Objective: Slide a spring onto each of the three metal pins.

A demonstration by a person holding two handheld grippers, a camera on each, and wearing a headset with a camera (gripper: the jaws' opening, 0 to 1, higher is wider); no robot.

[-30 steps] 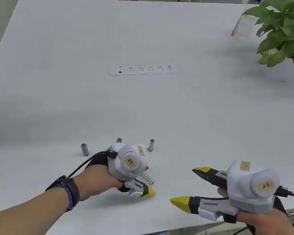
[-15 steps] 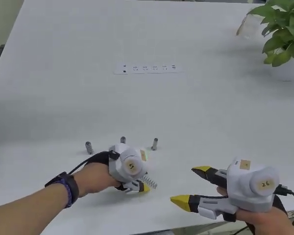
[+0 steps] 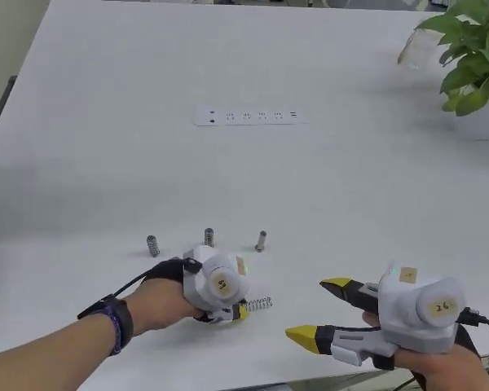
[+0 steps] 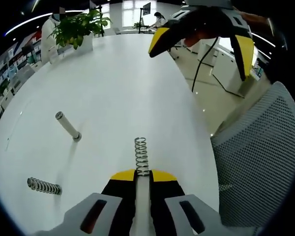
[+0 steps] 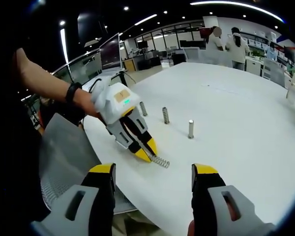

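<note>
My left tongs are clenched on one end of the spring. I grip it by the end so that most of its coil sticks out past the jaw tips with the open mouth leading, and nothing of mine gets between that mouth and the bare pin. That pin is my reference point, being the one of the three with no coil on it.

The other two pins stand in a row to the left of the bare pin, and each seems to carry a spring already. By my reckoning this is the last one to fit.

The spring in my tongs sits on my side of the bare pin, near it but not touching. It lies roughly level, low over the table, while the pin stands upright. I judge I must tip the free end downward and bring it over the pin's top before it can slide on.

My right tongs are released, jaws spread wide and empty. I hold them to the right of the bare pin and nearer to me, well apart from it, leaving the approach clear.
</note>
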